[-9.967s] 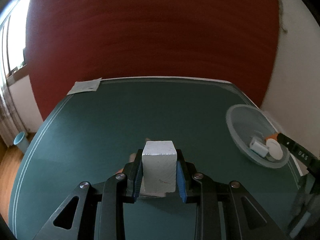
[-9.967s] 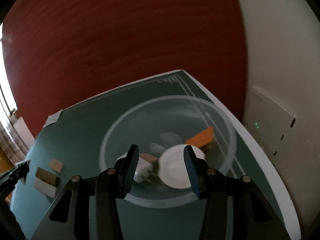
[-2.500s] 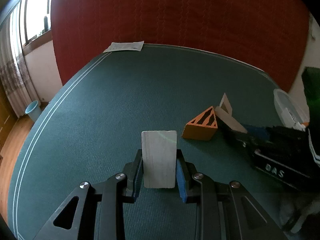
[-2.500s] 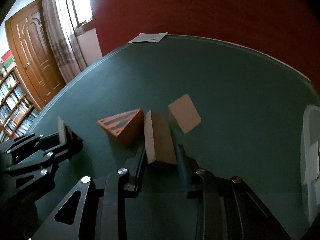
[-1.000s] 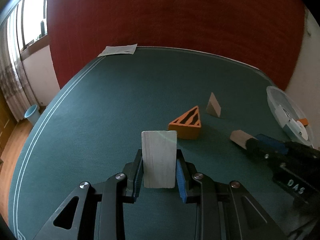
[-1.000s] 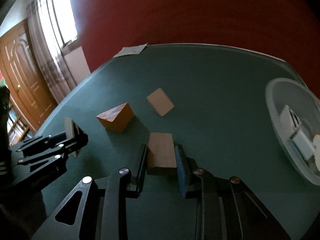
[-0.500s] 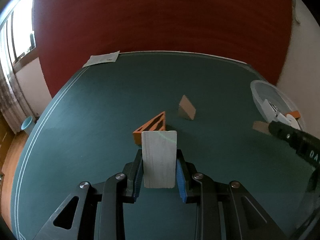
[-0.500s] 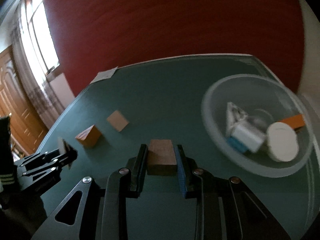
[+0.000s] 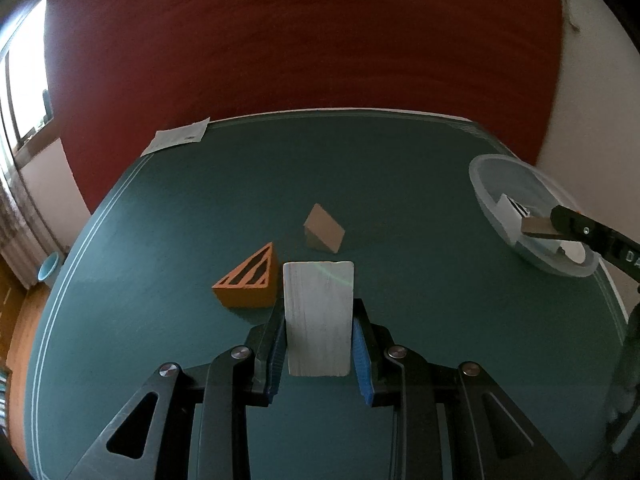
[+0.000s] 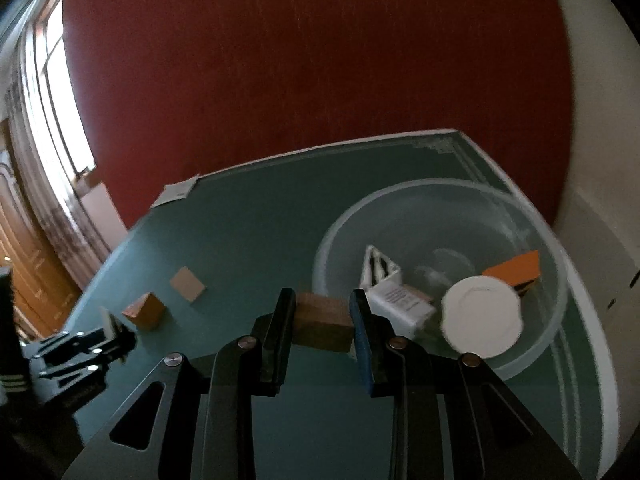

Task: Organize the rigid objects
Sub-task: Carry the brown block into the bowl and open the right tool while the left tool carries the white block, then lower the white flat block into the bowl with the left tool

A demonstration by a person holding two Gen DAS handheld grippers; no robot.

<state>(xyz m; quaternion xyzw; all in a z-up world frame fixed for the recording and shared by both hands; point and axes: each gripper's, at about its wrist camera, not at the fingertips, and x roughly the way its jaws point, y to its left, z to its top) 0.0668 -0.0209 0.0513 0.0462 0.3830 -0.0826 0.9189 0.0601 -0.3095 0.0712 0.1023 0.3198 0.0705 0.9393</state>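
Note:
My left gripper (image 9: pixel 319 318) is shut on a pale whitewashed wooden block (image 9: pixel 318 316), held above the green table. Just beyond it lie an orange striped wedge (image 9: pixel 250 280) and a tan wooden wedge (image 9: pixel 324 230). My right gripper (image 10: pixel 323 316) is shut on a brown wooden block (image 10: pixel 322 320), held at the near rim of the clear bowl (image 10: pixel 532 232). In the left wrist view that gripper (image 9: pixel 550 227) with its brown block (image 9: pixel 536 227) hangs over the bowl (image 9: pixel 486 168) at the right. The bowl holds a white disc (image 10: pixel 480 322), white blocks and an orange piece (image 10: pixel 514 268).
A sheet of paper (image 9: pixel 176 140) lies at the far left corner of the table (image 9: pixel 400 180). A red wall stands behind the table and a white wall to the right. A window and curtain are at the left, with a small blue bin (image 9: pixel 48 266) on the floor.
Both grippers have swung to the right with their blocks. The right gripper has carried the brown block from mid-table up to the bowl's near rim. The wedges on the table have not moved.

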